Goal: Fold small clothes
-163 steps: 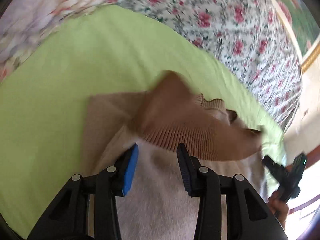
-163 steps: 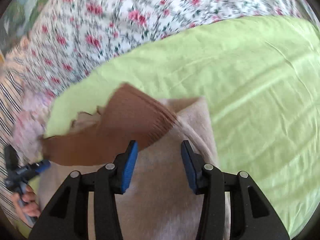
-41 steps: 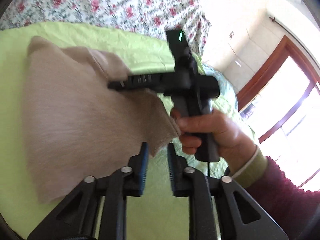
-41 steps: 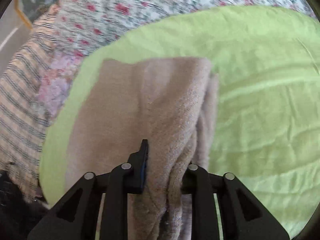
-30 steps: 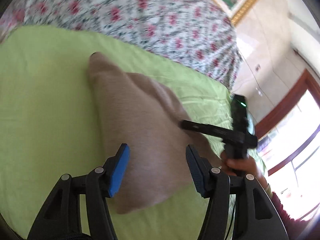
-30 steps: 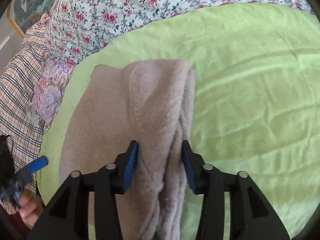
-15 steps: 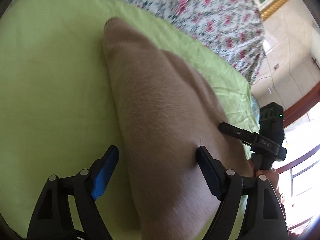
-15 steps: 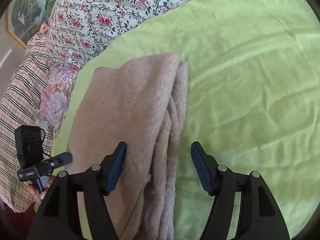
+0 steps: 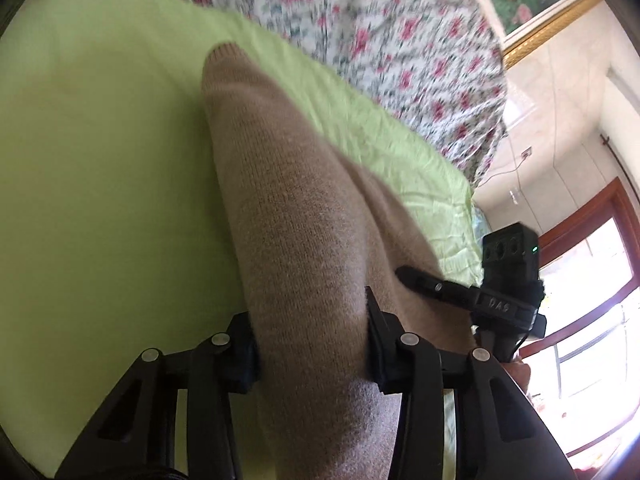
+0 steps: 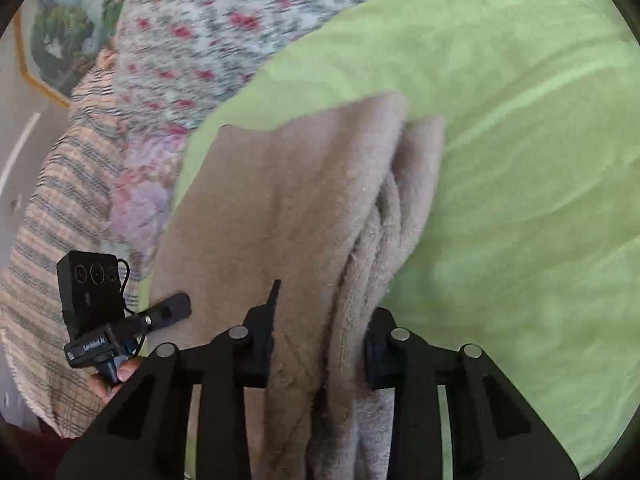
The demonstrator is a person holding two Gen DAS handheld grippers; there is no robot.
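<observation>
Sweater (image 9: 304,216), beige and folded into a long bundle, sits between the jaws of both claws as they close on it. Left claw (image 9: 310,344) squeezes 1 end, its pads pressed into the knit; right claw (image 10: 320,340) pinches the layered edge at the other side. Beyond them the sweater lies on a green sheet (image 10: 520,120) over the bed, with a floral quilt (image 9: 380,32) behind.

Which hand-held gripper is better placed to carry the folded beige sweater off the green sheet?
Right, marginally: the right hand-held gripper closes around the beige sweater's stacked edges; the left hand-held gripper closes around the rounded fold.
</observation>
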